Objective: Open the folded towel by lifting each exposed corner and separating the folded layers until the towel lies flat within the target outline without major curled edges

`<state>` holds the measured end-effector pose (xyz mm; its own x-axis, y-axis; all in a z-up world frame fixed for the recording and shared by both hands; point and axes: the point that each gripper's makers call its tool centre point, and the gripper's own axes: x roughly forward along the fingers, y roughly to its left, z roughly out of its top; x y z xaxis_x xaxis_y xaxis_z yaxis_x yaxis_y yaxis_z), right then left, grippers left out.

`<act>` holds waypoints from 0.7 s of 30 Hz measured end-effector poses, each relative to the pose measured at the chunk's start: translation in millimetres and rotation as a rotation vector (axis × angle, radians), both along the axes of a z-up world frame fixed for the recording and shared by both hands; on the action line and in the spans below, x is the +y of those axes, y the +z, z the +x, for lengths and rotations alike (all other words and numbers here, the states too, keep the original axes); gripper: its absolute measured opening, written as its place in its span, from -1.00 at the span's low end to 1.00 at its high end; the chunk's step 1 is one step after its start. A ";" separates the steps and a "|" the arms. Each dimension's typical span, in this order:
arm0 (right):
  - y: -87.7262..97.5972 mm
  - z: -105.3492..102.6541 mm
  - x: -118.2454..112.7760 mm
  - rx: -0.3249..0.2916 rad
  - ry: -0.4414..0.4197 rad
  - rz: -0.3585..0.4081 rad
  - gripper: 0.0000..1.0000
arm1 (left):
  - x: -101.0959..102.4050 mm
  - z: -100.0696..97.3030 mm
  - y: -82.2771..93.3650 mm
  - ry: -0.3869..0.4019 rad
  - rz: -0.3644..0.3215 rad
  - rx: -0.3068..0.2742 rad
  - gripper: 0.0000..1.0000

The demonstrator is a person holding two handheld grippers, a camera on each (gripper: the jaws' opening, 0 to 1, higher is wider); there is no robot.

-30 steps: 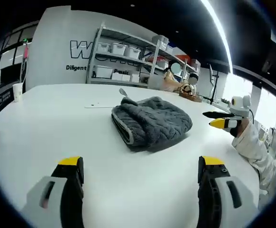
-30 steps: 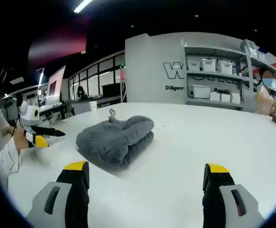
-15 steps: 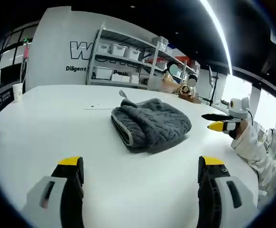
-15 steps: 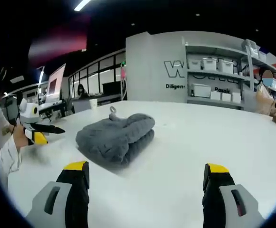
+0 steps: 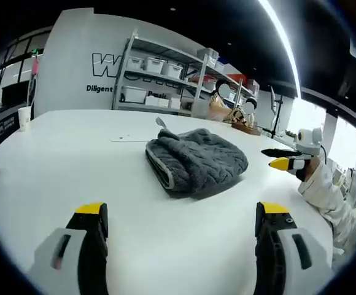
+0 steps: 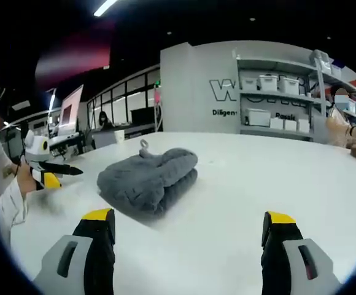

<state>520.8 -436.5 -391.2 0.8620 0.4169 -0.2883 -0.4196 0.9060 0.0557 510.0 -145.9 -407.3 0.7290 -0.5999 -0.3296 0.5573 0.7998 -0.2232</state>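
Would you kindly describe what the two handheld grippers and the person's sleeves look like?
Both the left gripper and right gripper have grey bodies, black jaws and yellow tips. From the side, a white lens housing tops each. The sleeve is white.

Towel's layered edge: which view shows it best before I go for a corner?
Left gripper view: the towel turns its pale-trimmed stacked layers toward that camera. The right gripper view shows it from its rounded fold side, layers less distinct.

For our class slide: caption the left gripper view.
Open left tongs face a folded grey towel on a white table.
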 end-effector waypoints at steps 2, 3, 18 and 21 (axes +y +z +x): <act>0.6 0.3 0.0 -0.002 -0.001 0.005 0.99 | 0.4 -0.3 -0.1 0.001 0.000 0.001 0.98; 1.0 0.6 -0.2 -0.003 -0.003 0.010 0.99 | 0.8 -0.3 -0.1 0.002 0.000 0.001 0.98; 14.7 1.8 -0.2 -0.047 -0.001 0.055 0.94 | 4.2 1.0 -0.3 0.008 0.004 0.005 0.98; 19.9 4.8 -4.0 -0.065 -0.009 0.054 0.94 | 5.3 1.6 0.4 0.010 -0.002 0.004 0.98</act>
